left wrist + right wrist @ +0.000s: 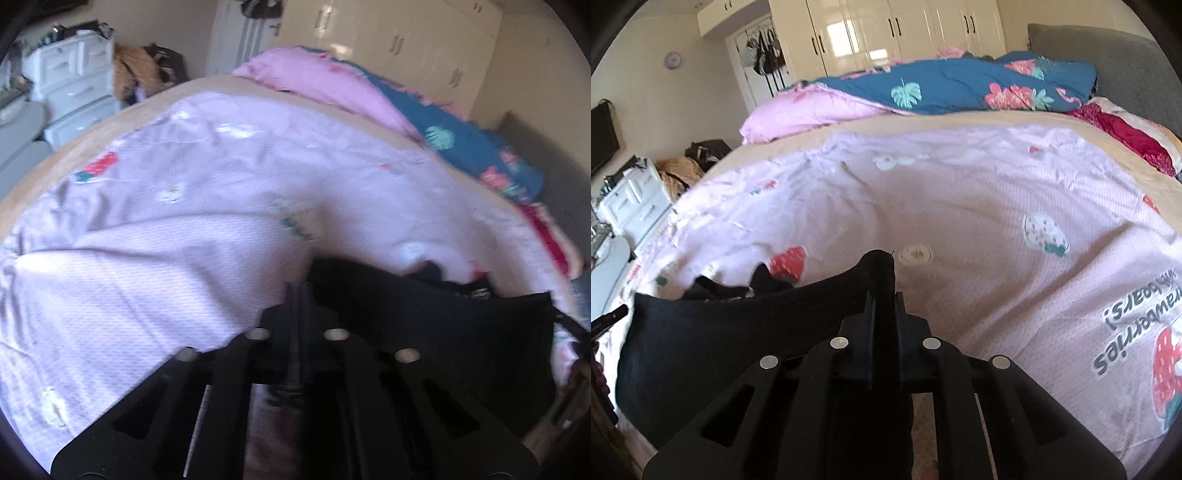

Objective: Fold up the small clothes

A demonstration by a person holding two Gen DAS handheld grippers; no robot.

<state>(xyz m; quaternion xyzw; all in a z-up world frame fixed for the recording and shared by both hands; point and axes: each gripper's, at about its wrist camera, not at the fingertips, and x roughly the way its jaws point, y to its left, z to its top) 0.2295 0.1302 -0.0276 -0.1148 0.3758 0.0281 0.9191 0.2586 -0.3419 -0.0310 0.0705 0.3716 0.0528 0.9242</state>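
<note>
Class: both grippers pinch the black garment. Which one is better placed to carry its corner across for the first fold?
Probably the right gripper: it clamps a raised corner of the black garment, with open pink blanket ahead. The left gripper grips mid-edge.

Bright daylight, soft shadows. Glare on glossy wardrobe doors [871, 33]. Heavy motion blur across left wrist view, smearing pink sheet [184, 229]; right wrist view sharper, print on sheet legible. Strong fisheye bending, dark vignette at corners.

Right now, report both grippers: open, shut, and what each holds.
Left gripper: shut, pinching an edge of the black garment.
Right gripper: shut on the black garment's other end, fabric bunched between its fingers.
</note>
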